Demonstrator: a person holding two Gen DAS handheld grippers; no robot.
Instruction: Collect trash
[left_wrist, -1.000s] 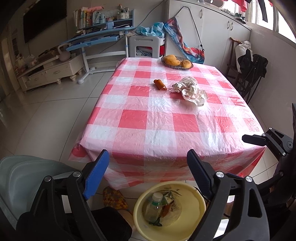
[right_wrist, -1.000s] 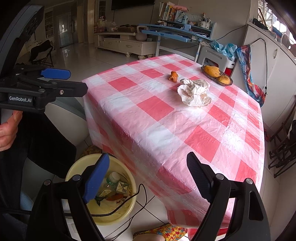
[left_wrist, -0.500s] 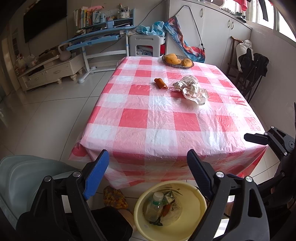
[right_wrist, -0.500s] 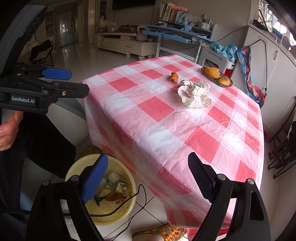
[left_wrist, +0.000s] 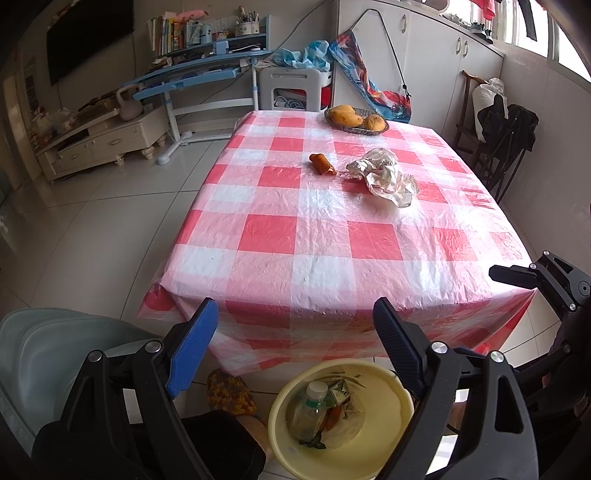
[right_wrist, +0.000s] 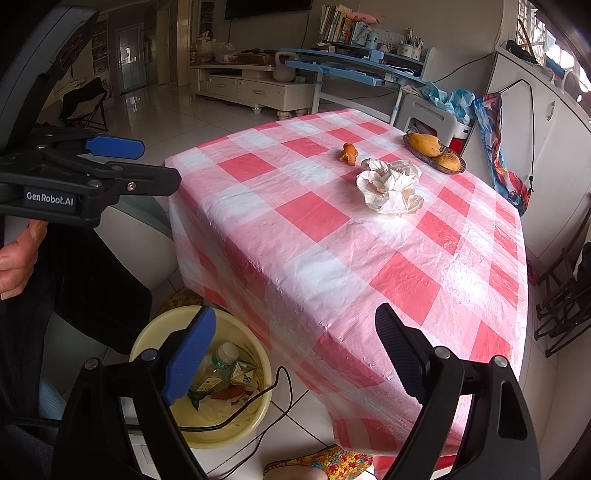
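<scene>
A crumpled white plastic bag (left_wrist: 386, 176) (right_wrist: 391, 184) and a small orange scrap (left_wrist: 322, 163) (right_wrist: 348, 152) lie on the far half of the red-and-white checked table (left_wrist: 295, 236) (right_wrist: 332, 251). A yellow basin (left_wrist: 388, 391) (right_wrist: 258, 406) on the floor by the table's near edge holds a plastic bottle (left_wrist: 308, 408) (right_wrist: 218, 363), small cartons and wrappers. My left gripper (left_wrist: 293, 343) is open and empty, above the basin at the table's near edge. My right gripper (right_wrist: 295, 350) is open and empty, beside the table's near corner.
A dish of mangoes (left_wrist: 356, 118) (right_wrist: 434, 151) stands at the table's far end. A grey chair (left_wrist: 55, 350) is at lower left. A black cable (right_wrist: 258, 402) hangs over the basin rim. Folding racks (right_wrist: 565, 302) stand to the right. A desk and TV cabinet are behind.
Both grippers have drifted slightly back from the table; the view has shifted a little. Both stay open and empty. Nothing on the table moved.
</scene>
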